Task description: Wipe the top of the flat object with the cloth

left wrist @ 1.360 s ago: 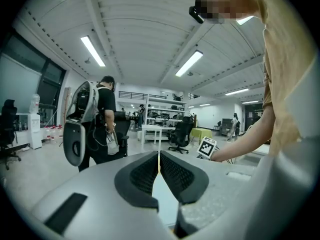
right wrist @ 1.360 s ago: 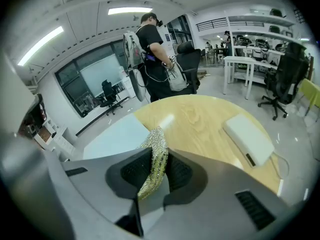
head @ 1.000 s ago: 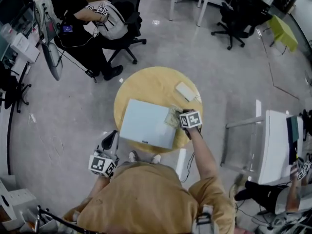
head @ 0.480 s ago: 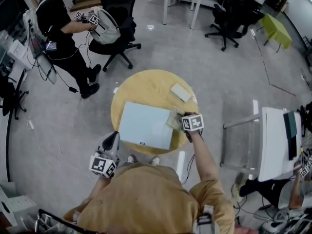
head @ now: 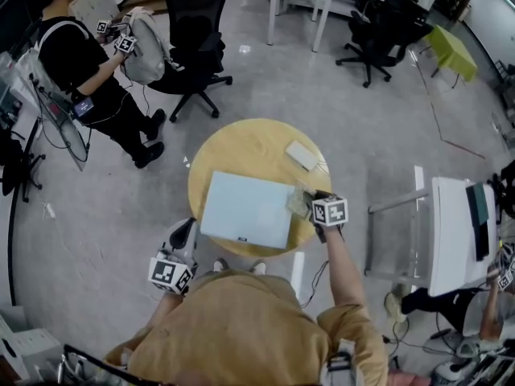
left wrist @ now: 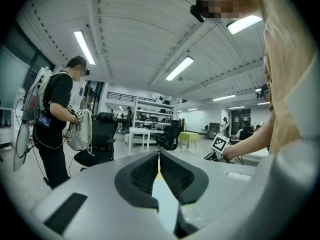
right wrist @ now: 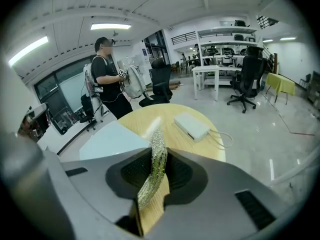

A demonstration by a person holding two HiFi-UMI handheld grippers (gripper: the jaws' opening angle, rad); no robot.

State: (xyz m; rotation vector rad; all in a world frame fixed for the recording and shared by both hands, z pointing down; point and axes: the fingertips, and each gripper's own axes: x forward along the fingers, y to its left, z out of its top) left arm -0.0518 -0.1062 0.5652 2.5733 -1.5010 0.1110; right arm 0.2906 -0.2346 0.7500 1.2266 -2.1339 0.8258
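Observation:
The flat object is a pale blue slab on a round wooden table; it also shows in the right gripper view. My right gripper is shut on a crumpled yellow-green cloth at the slab's right edge. Seen from that gripper, the cloth stands pinched between the jaws, above bare wood just right of the slab. My left gripper hangs below the table's near left rim, off the slab. In its own view the jaws are shut with nothing in them.
A white box with a cable lies on the table's far right, also seen from the right gripper. A person with a backpack stands far left beside a black office chair. White tables and more chairs stand farther back.
My right gripper has slid the cloth a little to the right, to the slab's right edge. The left gripper has stayed put. The person in the background has walked left.

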